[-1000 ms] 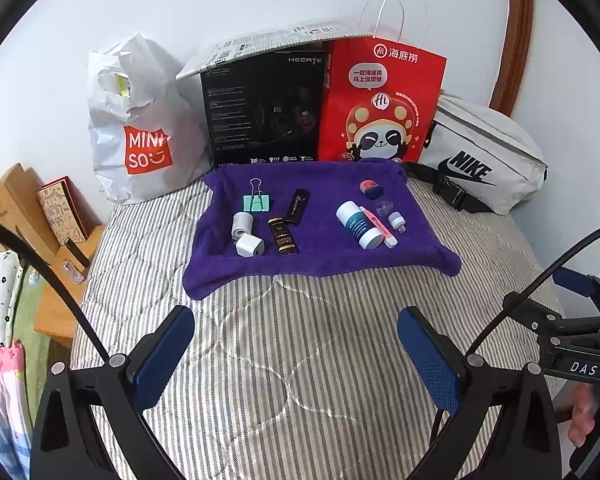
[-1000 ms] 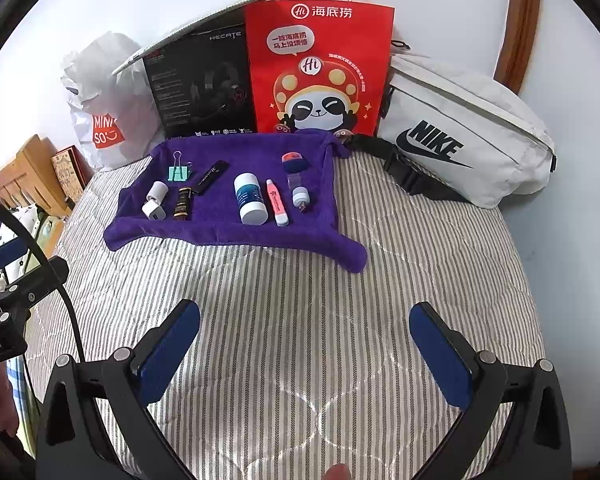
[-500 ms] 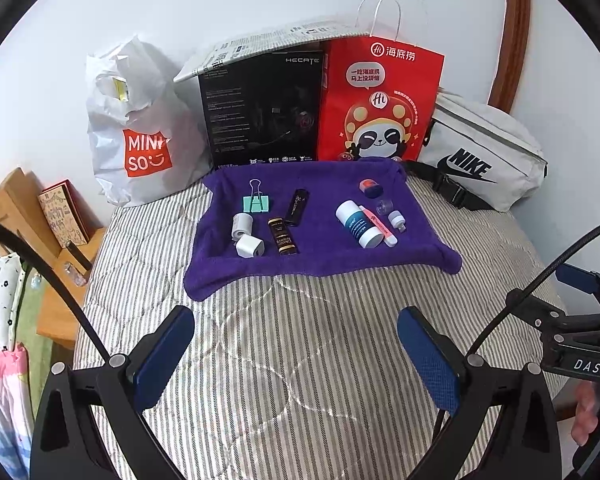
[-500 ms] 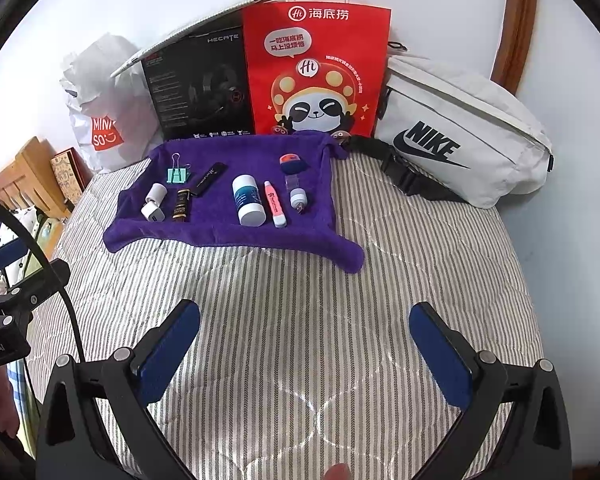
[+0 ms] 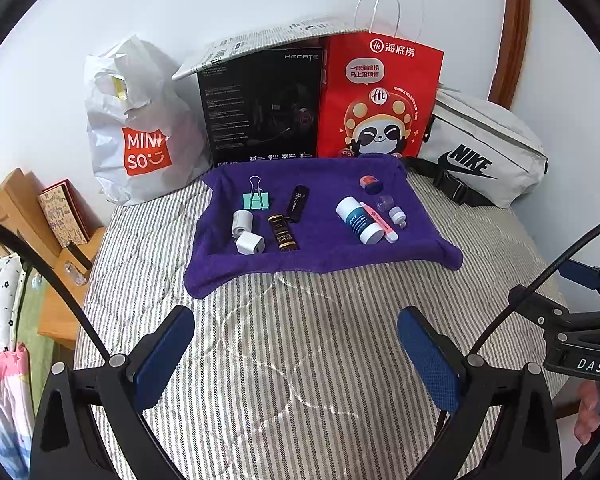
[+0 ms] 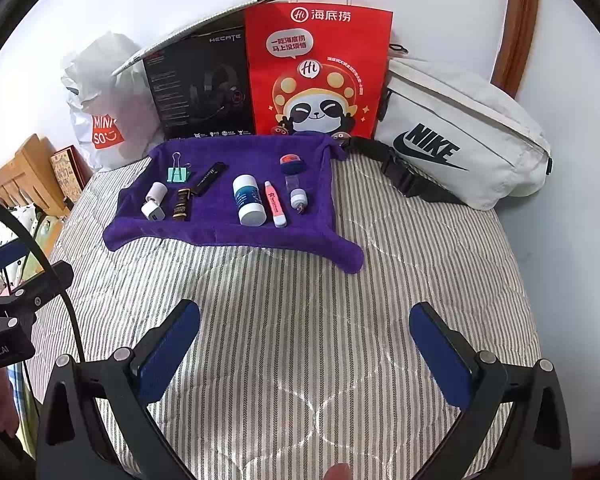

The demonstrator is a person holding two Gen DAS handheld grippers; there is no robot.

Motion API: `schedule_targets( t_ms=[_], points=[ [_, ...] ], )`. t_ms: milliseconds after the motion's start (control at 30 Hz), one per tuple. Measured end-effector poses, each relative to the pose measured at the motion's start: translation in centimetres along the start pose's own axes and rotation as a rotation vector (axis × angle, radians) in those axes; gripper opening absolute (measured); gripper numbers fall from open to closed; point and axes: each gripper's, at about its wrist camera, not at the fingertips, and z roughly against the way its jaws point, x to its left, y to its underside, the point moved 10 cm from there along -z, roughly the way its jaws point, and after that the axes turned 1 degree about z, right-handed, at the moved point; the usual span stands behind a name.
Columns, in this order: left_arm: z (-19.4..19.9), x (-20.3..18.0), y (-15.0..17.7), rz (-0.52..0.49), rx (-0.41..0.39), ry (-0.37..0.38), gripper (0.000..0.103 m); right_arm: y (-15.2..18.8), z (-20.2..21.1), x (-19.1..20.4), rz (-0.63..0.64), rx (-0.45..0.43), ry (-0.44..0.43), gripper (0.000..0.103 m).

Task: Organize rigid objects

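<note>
Both the left tongs [image 5: 296, 354] and right tongs [image 6: 306, 350] gape wide and empty at frame bottom; the small items lie mid-frame on the purple towel [image 5: 320, 254], so each should approach low and centre on one item.

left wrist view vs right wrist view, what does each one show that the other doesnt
Only the left wrist view shows the right gripper at its edge and the open left gripper. Only the right wrist view shows the left gripper at its edge and the open right gripper. Both show the purple towel of small items, red panda bag and Nike bag.
</note>
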Motion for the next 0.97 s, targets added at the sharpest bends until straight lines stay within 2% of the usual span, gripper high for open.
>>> schedule_targets(
  t_ms=[967],
  points=[
    [0.22,0.30,-0.44,-0.004,-0.016,-0.011,0.103,0.32,-0.45,-0.11,0.005,0.015,0.001,0.103]
  ],
)
